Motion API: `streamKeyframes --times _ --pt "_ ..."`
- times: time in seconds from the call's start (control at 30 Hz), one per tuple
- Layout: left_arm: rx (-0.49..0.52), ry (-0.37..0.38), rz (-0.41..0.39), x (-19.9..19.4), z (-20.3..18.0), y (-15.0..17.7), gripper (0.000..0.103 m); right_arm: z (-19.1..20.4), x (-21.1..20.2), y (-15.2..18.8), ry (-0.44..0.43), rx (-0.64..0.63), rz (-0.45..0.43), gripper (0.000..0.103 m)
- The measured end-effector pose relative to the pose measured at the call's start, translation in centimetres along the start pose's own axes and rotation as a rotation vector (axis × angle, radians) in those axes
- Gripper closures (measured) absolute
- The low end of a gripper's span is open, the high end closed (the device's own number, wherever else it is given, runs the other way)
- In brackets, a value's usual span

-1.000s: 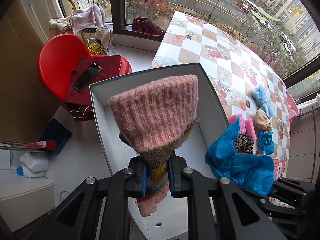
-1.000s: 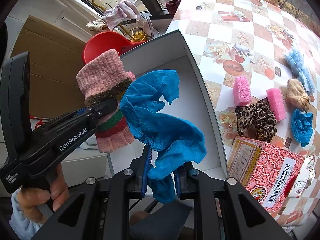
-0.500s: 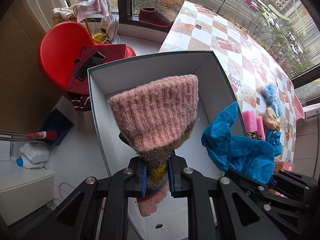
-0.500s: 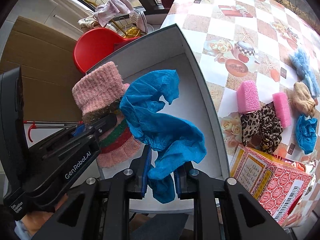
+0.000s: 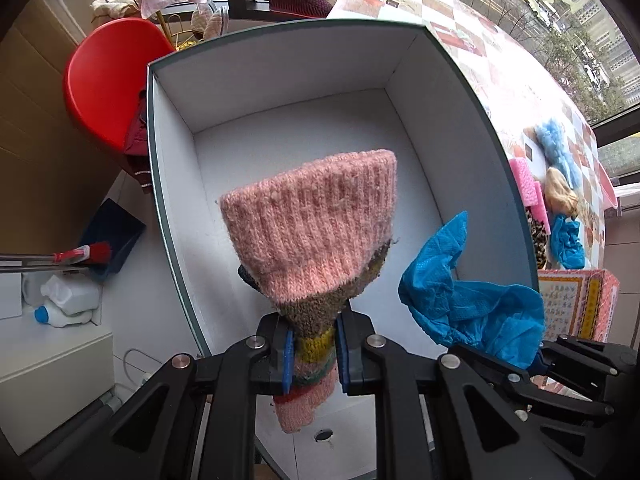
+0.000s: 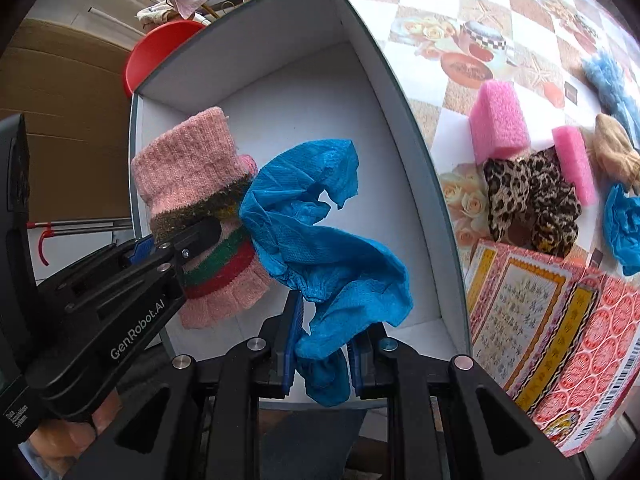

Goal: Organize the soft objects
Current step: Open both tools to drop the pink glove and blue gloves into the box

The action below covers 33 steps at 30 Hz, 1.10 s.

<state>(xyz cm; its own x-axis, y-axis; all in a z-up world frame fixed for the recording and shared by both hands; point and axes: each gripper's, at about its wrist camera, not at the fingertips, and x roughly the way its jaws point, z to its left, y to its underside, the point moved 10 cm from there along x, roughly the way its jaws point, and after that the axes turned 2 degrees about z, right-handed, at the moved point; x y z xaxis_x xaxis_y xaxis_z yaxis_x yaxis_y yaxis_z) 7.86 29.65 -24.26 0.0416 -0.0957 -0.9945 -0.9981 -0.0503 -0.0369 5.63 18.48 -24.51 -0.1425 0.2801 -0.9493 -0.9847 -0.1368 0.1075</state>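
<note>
Two soft items are in hand and none yet lies in the box (image 5: 280, 64); we judge the task to be at an early stage. We find the left gripper (image 5: 311, 354) clamped on a knitted sock (image 5: 312, 220), held by its striped middle, and the right gripper (image 6: 320, 356) clamped on a crumpled blue shoe cover (image 6: 320, 240). Both items hang above the open box, side by side and apparently touching where the sock's stripes meet the blue material in the right wrist view. The box floor, as far as it shows, is bare white.

Remaining on the tabletop (image 6: 436, 16), to the right of the box, we count two pink sponges (image 6: 498, 122), a leopard-print scrunchie (image 6: 528, 200), a tan fabric piece (image 6: 616, 152), a fluffy light-blue item (image 6: 608, 76) and a second blue shoe cover (image 6: 624, 228). A red patterned carton (image 6: 560, 328) stands just beside the box's near corner; whether it belongs to the task we cannot tell.

Condition of the held items: the sock is thick ribbed knit, pink at the cuff and toe, with brown, yellow, green and red bands between. It stands stiffly upward from the gripper, cuff open. The shoe cover is thin, textured and limp, bunched at its elastic edge, and drapes loosely. We expect both to drop and settle readily on release.
</note>
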Motion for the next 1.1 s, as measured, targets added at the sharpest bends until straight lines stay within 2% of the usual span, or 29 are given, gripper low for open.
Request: streamKeyframes --times 0.23,0.43,0.5,0.53,0.57,0.6,0.63,0.67,0.73,0.8,0.87,0.93,1.1 --pt "0.016 -0.014 0.016 0.6 0.9 1.6 0.085 0.5 1.4 2.5 -0.020 -0.016 0.050 0.081" --pt "0.007 -0.013 -0.008 0.0 0.6 1.9 0.080 1.0 0.8 2.4 -0.001 -0.034 0.017 0.081" --pt "0.000 -0.016 -0.016 -0.4 0.6 1.8 0.069 1.2 0.4 2.2 0.006 -0.044 0.005 0.081" --pt "-0.003 -0.014 -0.024 -0.7 0.5 1.7 0.056 1.3 0.2 2.2 0.010 -0.049 -0.002 0.080" --pt "-0.004 0.002 -0.035 -1.1 0.4 1.6 0.045 1.4 0.0 2.1 0.015 -0.057 -0.008 0.075" --pt "-0.006 0.015 -0.050 -1.5 0.2 1.5 0.038 1.5 -0.3 2.0 0.021 -0.067 -0.014 0.067" --pt "-0.008 0.020 -0.065 -2.0 0.1 1.2 0.023 1.6 -0.7 1.8 0.027 -0.077 -0.023 0.036" --pt "-0.008 0.010 -0.080 -2.5 0.0 1.0 0.013 1.8 -1.1 1.7 0.034 -0.087 -0.038 0.023" --pt "-0.006 0.006 -0.109 -3.5 -0.4 0.6 0.012 2.3 -2.1 2.0 -0.001 -0.101 -0.062 0.023" --pt "-0.014 0.005 -0.125 -4.3 -0.4 0.1 0.012 2.5 -3.0 1.7 0.024 -0.136 -0.087 0.022" --pt "-0.034 0.012 -0.140 -5.2 -0.2 -0.2 0.012 2.7 -3.5 2.0 0.017 -0.162 -0.104 0.000" --pt "-0.052 0.020 -0.161 -6.2 0.0 -0.7 0.012 3.0 -4.1 2.2 -0.001 -0.169 -0.126 0.000" --pt "-0.053 0.033 -0.205 -8.6 0.0 -1.7 0.011 3.9 -6.3 2.8 0.022 -0.223 -0.185 0.000"
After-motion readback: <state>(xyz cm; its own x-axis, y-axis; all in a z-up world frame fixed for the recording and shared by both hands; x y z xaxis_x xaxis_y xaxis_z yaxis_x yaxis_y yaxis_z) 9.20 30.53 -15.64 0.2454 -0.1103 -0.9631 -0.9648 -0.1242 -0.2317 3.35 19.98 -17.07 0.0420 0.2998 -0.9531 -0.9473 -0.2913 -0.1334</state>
